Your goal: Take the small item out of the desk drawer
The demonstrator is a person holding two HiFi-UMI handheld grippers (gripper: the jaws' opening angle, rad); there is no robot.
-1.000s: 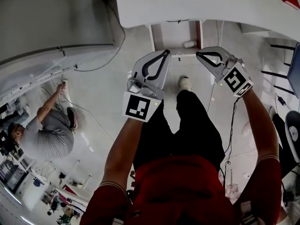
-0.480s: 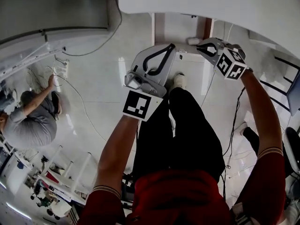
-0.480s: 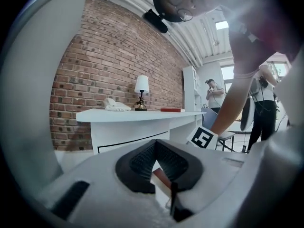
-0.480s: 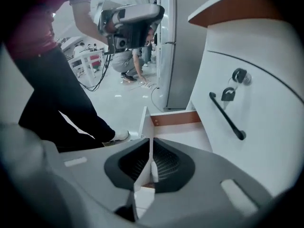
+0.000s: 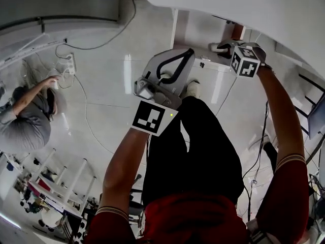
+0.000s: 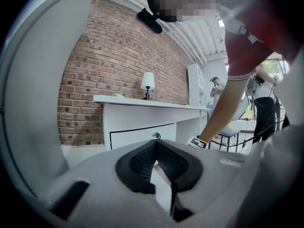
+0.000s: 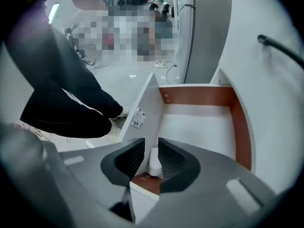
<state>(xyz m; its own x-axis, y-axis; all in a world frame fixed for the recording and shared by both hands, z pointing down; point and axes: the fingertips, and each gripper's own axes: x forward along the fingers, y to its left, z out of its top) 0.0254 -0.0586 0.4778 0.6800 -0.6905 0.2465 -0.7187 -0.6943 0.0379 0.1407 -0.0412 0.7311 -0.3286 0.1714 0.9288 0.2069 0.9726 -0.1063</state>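
R gripper (image 7: 152, 142), jaws just opening, straddles item (image 7: 154, 161) by drawer (image 7: 148, 107) edge.

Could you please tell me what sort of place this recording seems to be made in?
Probably an indoor studio or lab space furnished like an office: a white desk with a lamp stands before a brick wall, and cables run across the pale floor to a power strip.

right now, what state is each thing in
drawer: open
small white item: in the drawer, between the right jaws, not gripped
right gripper: open, jaws have just been opening
left gripper: shut, empty
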